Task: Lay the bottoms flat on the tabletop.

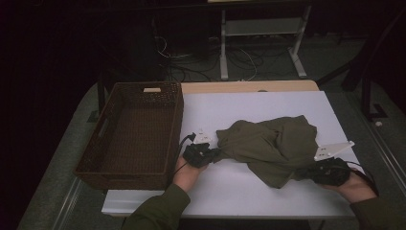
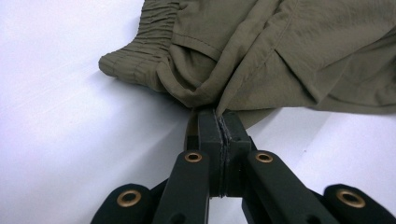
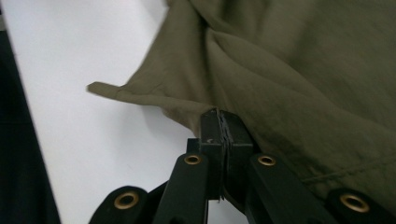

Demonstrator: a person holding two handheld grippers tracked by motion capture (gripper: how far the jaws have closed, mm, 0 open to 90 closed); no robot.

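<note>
The olive-green garment [image 1: 270, 146] lies crumpled on the white table [image 1: 249, 191], in the right half of the surface, reaching from near the middle toward the right edge. The left gripper [image 1: 210, 154] sits at the garment's left end, just right of the basket and toward the near edge; in the left gripper view, the left gripper's [image 2: 219, 122] jaws are pressed together with a fold of the cloth pinched between their tips, beside the gathered elastic waistband [image 2: 140, 51]. The right gripper [image 1: 306, 171] sits at the garment's near right corner, close to the right edge of the table; in the right gripper view, the right gripper's [image 3: 223, 122] jaws are likewise pressed together on an edge of the fabric, with a hemmed corner [image 3: 100, 88] lying flat on the table to one side. The cloth bunches in folds between the two grip points. A dark woven basket [image 1: 173, 129] stands at the left edge of the table, its right wall just beside the left gripper, apart from the garment. Each gripper is held by a hand in an olive sleeve [image 1: 158, 211].
</note>
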